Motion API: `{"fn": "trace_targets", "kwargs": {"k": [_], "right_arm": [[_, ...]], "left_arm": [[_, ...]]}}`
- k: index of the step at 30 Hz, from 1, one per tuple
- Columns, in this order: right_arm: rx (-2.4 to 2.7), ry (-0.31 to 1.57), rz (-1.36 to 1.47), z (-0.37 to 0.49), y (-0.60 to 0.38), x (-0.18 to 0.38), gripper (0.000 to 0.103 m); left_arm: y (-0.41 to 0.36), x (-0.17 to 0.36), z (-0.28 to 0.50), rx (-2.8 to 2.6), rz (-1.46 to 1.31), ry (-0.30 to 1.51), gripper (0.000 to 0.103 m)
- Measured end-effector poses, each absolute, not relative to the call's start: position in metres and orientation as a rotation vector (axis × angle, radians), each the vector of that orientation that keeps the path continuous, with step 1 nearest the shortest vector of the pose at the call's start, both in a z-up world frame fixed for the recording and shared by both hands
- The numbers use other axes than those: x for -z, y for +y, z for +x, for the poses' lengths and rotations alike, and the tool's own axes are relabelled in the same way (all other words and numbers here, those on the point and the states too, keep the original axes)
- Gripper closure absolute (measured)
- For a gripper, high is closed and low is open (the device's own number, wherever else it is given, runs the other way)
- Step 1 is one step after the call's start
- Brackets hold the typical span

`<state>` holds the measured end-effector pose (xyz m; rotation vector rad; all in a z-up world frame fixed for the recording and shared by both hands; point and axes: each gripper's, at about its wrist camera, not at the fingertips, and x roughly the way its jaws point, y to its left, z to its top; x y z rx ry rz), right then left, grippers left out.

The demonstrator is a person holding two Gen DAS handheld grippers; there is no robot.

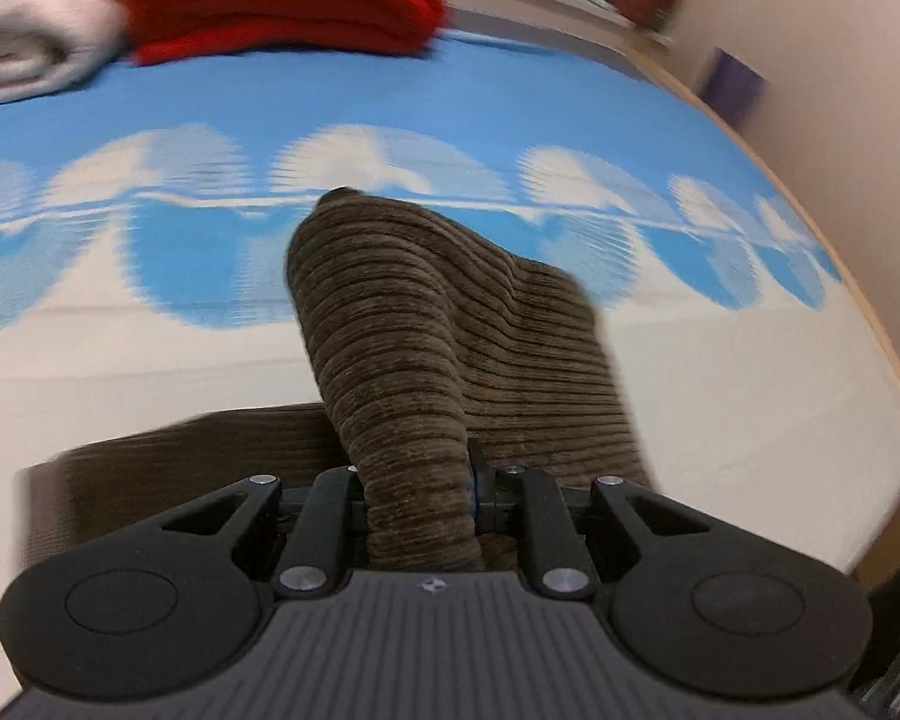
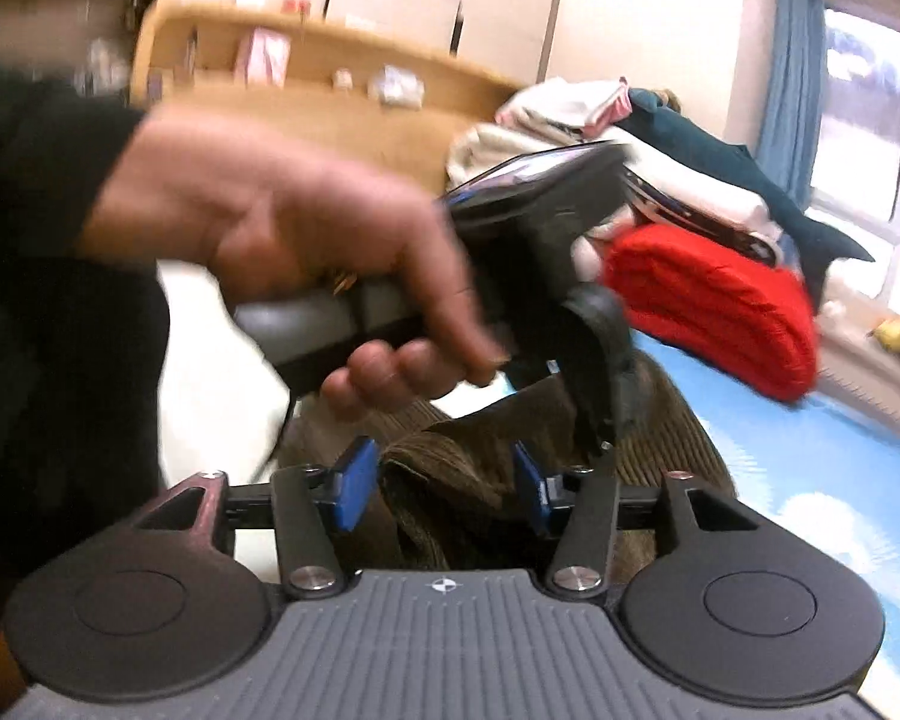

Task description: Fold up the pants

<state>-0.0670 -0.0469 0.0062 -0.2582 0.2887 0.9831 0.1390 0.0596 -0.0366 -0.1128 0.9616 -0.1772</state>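
Observation:
Brown corduroy pants (image 1: pixel 426 324) lie on a bed with a blue and white cloud cover (image 1: pixel 450 102). My left gripper (image 1: pixel 417 498) is shut on a bunched fold of the pants and lifts it off the bed. The pants also show in the right wrist view (image 2: pixel 450 480). My right gripper (image 2: pixel 444 483) is open, its blue pads (image 2: pixel 354 483) standing on either side of a fold of the pants without pinching it. The person's hand holding the left gripper (image 2: pixel 594 372) is right in front of it.
A folded red garment (image 1: pixel 282 0) and a folded cream blanket (image 1: pixel 24 30) lie at the far end of the bed. A pile of clothes (image 2: pixel 660 168) sits behind them. The bed's wooden edge (image 1: pixel 870 330) runs along the right, and a wooden shelf (image 2: pixel 342 90) stands behind.

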Motion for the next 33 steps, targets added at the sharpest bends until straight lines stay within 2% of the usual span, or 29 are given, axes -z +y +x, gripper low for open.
{"fn": "trace_targets", "kwargs": {"k": [5,9,12,13,14,17,19,23,27,28,29,31,33], "right_arm": [[-0.922,0.391,-0.106,-0.037,-0.042,-0.009,0.039],[-0.779,0.564,-0.024,0.003,-0.022,0.007,0.036],[-0.708,0.725,0.062,0.031,-0.011,0.027,0.035],[-0.682,0.772,0.085,0.04,-0.007,0.034,0.034],[-0.659,0.804,0.098,0.044,-0.003,0.041,0.034],[-0.577,0.902,0.152,0.061,0.007,0.064,0.033],[-0.516,0.968,0.182,0.073,0.01,0.08,0.028],[-0.449,1.069,0.241,0.091,0.012,0.111,0.028],[-0.508,1.125,0.36,0.104,0.02,0.128,0.028],[-0.529,1.124,0.363,0.108,0.023,0.129,0.033],[-0.542,1.111,0.35,0.108,0.028,0.128,0.036],[-0.554,1.075,0.296,0.108,0.036,0.122,0.061],[-0.56,1.041,0.271,0.106,0.036,0.108,0.075]], "left_arm": [[0.141,0.035,0.121,-0.069,-0.089,0.929,0.085],[0.203,0.05,0.112,-0.13,-0.231,0.989,0.083],[0.225,0.064,0.111,-0.154,-0.269,0.995,0.056],[0.228,0.066,0.111,-0.178,-0.271,0.991,0.043],[0.234,0.069,0.113,-0.198,-0.283,0.984,0.034],[0.247,0.082,0.123,-0.222,-0.368,1.017,0.024],[0.255,0.091,0.125,-0.206,-0.442,1.032,0.021],[0.266,0.114,0.127,-0.166,-0.516,1.098,0.017],[0.277,0.131,0.128,-0.136,-0.627,1.121,0.017],[0.277,0.133,0.13,-0.135,-0.631,1.122,0.021],[0.275,0.133,0.132,-0.126,-0.627,1.119,0.029],[0.269,0.126,0.136,-0.108,-0.607,1.111,0.043],[0.261,0.116,0.138,-0.111,-0.566,1.102,0.052]]}}
